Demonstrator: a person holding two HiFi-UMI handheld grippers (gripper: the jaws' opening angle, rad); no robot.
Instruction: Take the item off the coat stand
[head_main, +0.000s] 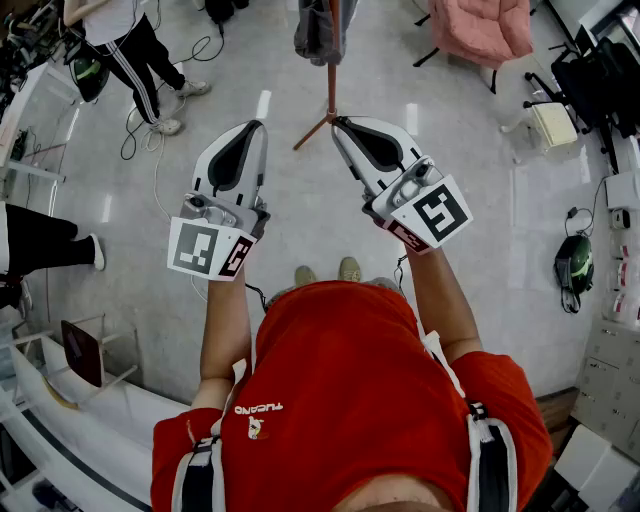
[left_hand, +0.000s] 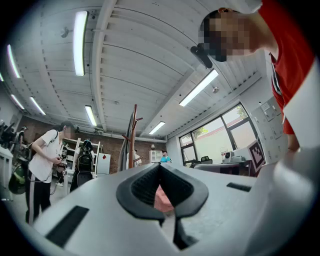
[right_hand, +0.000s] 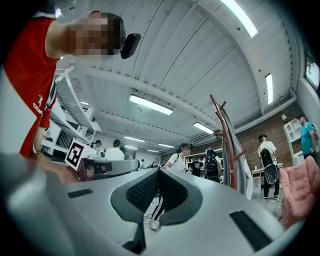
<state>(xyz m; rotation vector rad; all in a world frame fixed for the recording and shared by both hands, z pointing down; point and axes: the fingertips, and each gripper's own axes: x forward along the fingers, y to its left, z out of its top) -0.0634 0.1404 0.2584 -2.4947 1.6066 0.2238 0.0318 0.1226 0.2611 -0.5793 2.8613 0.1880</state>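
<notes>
A wooden coat stand rises from the floor ahead of me, and a grey garment hangs on it. My left gripper and right gripper are held up side by side short of the stand, pointing at it. Both are shut with nothing in them. The left gripper view has the stand and the grey garment far off past the closed jaw tips. From the right gripper view, the stand and garment stand to the right of the closed jaw tips.
A pink armchair stands at the back right. A person in a white shirt and black trousers stands at the back left, over cables on the floor. Shelving lines the left edge, and a green helmet lies at the right.
</notes>
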